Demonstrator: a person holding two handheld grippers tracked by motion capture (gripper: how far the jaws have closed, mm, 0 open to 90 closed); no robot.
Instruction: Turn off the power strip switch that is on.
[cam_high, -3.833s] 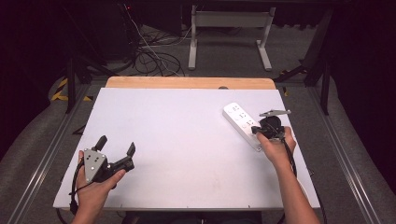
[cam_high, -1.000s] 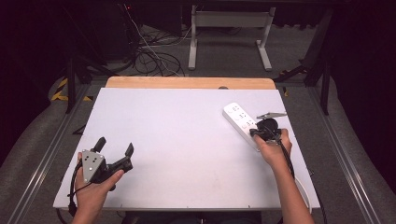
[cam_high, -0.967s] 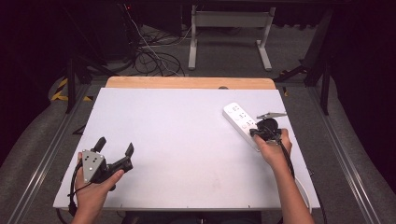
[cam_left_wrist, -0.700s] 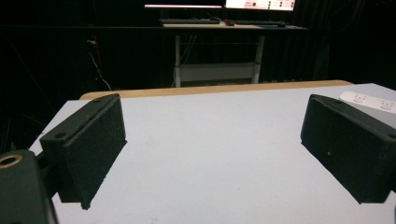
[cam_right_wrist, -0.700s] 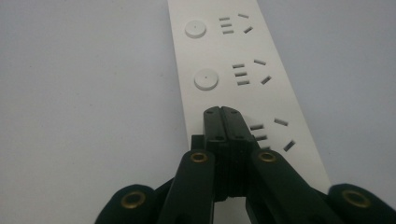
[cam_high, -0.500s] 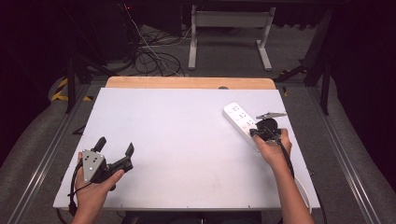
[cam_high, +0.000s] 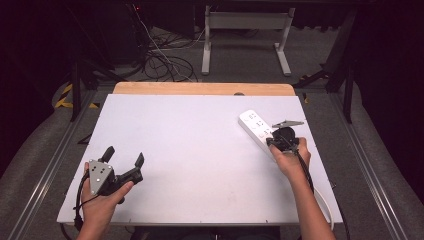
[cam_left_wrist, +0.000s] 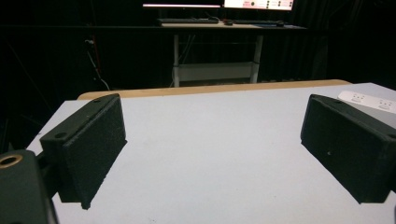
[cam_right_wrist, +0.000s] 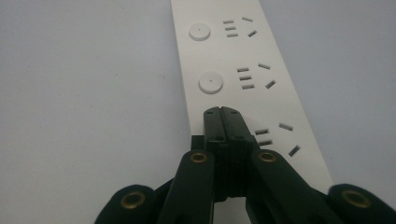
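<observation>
A white power strip (cam_high: 256, 127) lies slantwise near the right edge of the white table (cam_high: 200, 150). In the right gripper view the strip (cam_right_wrist: 233, 70) shows round buttons beside its sockets. My right gripper (cam_right_wrist: 222, 112) is shut, jaws pressed together with nothing between them, and its tips rest on the strip where a third button would be. From above, the right gripper (cam_high: 272, 141) points down onto the strip's near part. My left gripper (cam_high: 124, 159) rests at the table's front left, open, its pads (cam_left_wrist: 93, 140) wide apart over bare table.
A wooden strip (cam_high: 200, 89) borders the table's far edge. Beyond it a white desk frame (cam_high: 245, 30) and loose cables (cam_high: 160, 60) sit on the dark floor. A white cord (cam_high: 327, 197) runs off the table's right front corner.
</observation>
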